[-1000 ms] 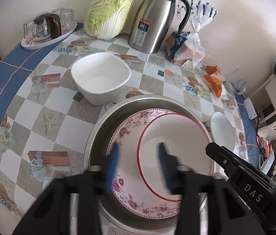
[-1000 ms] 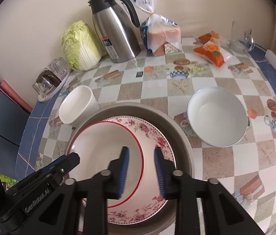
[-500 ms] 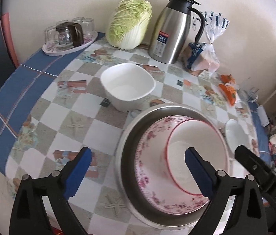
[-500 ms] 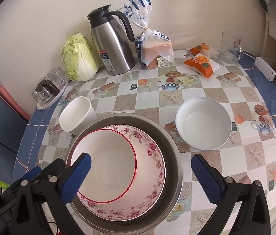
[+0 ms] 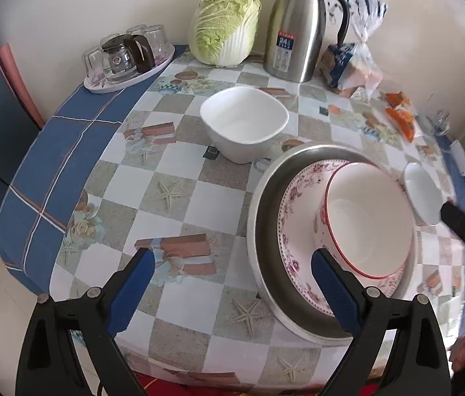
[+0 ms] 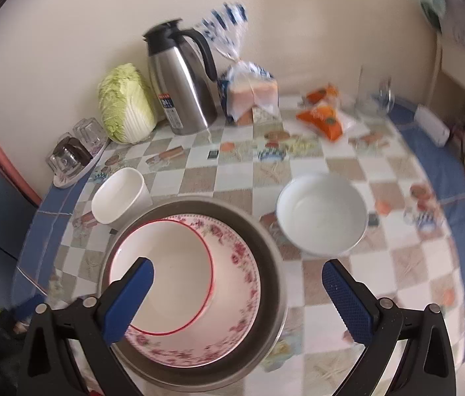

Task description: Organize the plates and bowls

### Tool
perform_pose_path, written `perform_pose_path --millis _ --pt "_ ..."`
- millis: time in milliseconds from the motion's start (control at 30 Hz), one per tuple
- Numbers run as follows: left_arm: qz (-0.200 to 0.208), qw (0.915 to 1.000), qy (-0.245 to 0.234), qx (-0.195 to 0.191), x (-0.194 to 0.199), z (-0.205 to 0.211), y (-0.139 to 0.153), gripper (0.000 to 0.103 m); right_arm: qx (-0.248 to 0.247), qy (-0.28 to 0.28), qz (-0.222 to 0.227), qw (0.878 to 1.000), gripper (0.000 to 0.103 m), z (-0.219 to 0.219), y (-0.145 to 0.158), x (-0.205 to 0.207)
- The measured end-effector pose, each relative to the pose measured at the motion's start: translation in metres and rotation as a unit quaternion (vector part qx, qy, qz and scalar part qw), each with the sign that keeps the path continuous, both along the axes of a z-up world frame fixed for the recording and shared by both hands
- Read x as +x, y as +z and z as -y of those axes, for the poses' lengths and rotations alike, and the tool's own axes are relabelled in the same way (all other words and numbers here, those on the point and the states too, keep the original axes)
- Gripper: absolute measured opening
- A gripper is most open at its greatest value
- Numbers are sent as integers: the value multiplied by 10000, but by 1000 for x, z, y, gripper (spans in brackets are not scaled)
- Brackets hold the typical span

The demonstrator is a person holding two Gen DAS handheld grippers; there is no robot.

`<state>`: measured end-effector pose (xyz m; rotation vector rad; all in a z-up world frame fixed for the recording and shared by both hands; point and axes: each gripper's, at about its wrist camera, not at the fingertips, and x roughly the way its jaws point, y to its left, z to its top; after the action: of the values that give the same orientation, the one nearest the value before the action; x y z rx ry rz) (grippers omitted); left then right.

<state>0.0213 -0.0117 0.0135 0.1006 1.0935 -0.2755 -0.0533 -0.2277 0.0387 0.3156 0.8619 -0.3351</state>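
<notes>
You have the red-rim bowl (image 6: 163, 274) nested on the floral plate (image 6: 232, 297) in the basin (image 6: 265, 247); square bowl (image 5: 244, 122) and round bowl (image 6: 323, 213) remain, both grippers (image 5: 232, 283) (image 6: 237, 297) wide apart, empty.

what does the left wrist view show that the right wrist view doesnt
Only the left wrist view shows the wide blue border of the tablecloth and the right gripper's dark tip.

Only the right wrist view shows the round white bowl whole and the white box at the table's far edge.

Both show the stacked red-rimmed bowl, floral plate, metal basin, square white bowl, cabbage and thermos.
</notes>
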Motion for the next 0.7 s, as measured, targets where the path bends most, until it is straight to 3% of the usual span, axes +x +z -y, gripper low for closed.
perform_pose_path --millis 67,167,300,500,600,700 --pt "78 9999 -37 -71 -2 -10 10 96 -161 -6 -18 9999 103 -1 -1 -3" --pt "335 9992 -197 -136 -6 -17 25 96 2 133 28 9999 103 0 -5 -4" --pt "270 9978 -450 -402 -6 -17 36 96 -59 128 63 9999 103 3 -5 -4" --pt "508 9924 -860 -722 -14 -9 52 96 -339 227 148 9991 103 -5 -1 -2" --pt "438 9902 -898 -973 -14 -10 55 96 -258 352 96 9990 103 -10 -7 2" --pt "416 9911 -789 -987 -8 -9 53 96 -206 494 11 9986 103 -15 -14 4"
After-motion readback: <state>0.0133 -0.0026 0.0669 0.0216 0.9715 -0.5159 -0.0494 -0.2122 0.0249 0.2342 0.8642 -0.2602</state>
